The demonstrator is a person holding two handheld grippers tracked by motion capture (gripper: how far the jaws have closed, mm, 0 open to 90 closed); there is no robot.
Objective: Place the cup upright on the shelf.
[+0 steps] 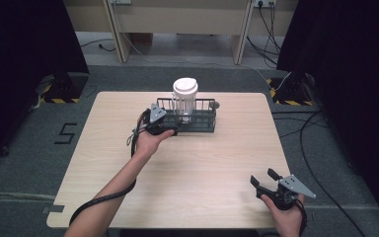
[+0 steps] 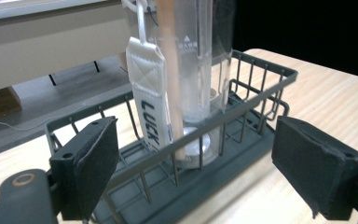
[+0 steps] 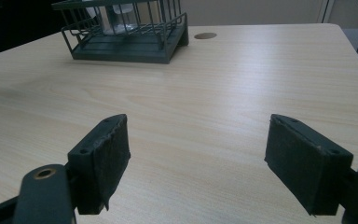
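Note:
A dark wire basket [image 1: 203, 124] stands at the table's far middle, with a clear plastic cup [image 1: 184, 101] with a white lid upright inside it. In the left gripper view the cup [image 2: 198, 70] carries a white strap tag [image 2: 150, 100] printed "LUCK" and holds a tan straw [image 2: 171, 79]. My left gripper [image 1: 170, 127] is open at the basket's [image 2: 242, 112] left front corner, its jaws level with the front rail and nothing between them. My right gripper [image 1: 265, 177] is open near the table's front right corner, empty. The basket [image 3: 126, 39] sits far ahead in the right gripper view.
The wooden table [image 1: 177, 192] has a round cable hole [image 3: 205, 35] just right of the basket. Cables [image 1: 316, 148] lie on the grey floor at the right. Black curtains hang at both sides and a desk stands beyond.

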